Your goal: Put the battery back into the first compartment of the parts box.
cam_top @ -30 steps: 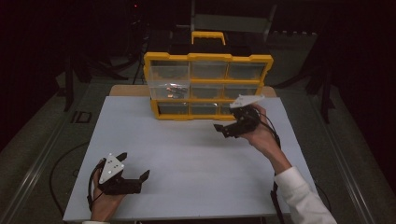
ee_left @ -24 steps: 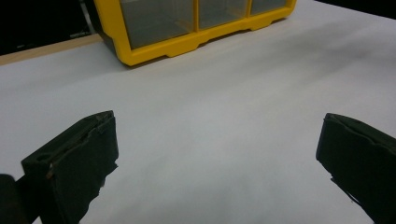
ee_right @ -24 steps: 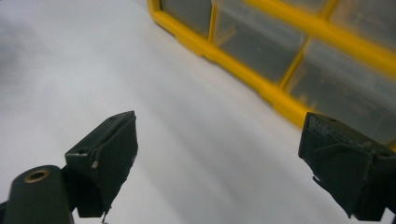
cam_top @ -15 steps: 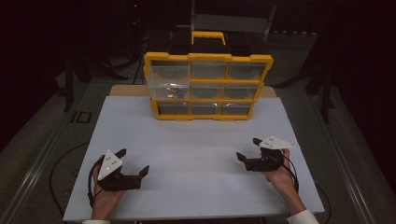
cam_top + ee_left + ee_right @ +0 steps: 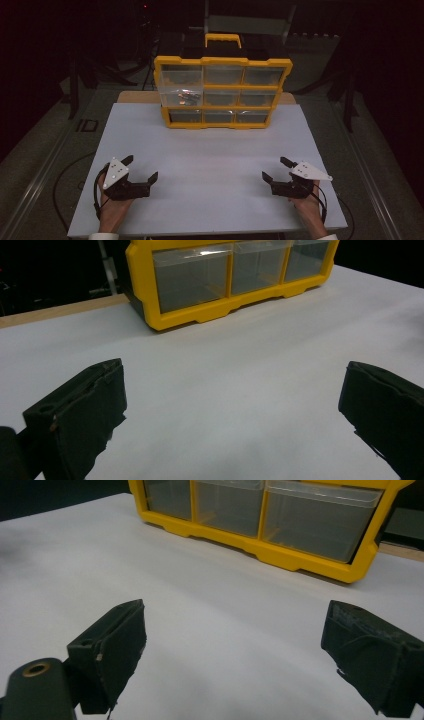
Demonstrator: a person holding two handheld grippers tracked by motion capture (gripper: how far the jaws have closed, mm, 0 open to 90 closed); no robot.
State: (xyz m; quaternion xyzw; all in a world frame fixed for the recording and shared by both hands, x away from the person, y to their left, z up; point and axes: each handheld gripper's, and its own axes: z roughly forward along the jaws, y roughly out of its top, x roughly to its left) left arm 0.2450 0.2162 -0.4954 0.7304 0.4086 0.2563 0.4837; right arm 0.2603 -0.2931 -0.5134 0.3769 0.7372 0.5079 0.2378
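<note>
A yellow organizer case (image 5: 222, 92) with clear drawers stands upright at the far edge of the white table (image 5: 215, 150); one middle-left drawer holds small dark parts. The case's bottom row of drawers shows in the left gripper view (image 5: 227, 280) and in the right gripper view (image 5: 270, 520). My left gripper (image 5: 141, 167) rests near the front left corner, open and holding nothing, its jaws wide apart (image 5: 230, 410). My right gripper (image 5: 276, 169) rests near the front right corner, also open and holding nothing (image 5: 235, 650). Both point toward the table's middle.
A black carry handle framed in yellow (image 5: 222, 40) tops the case. Cables trail from both grippers off the front edge. The floor around the table is dark, with a metal rail (image 5: 45, 165) at the left.
My right gripper has pulled back from the case's lower right drawers to the front right of the table and settled there. The left gripper has stayed put.
</note>
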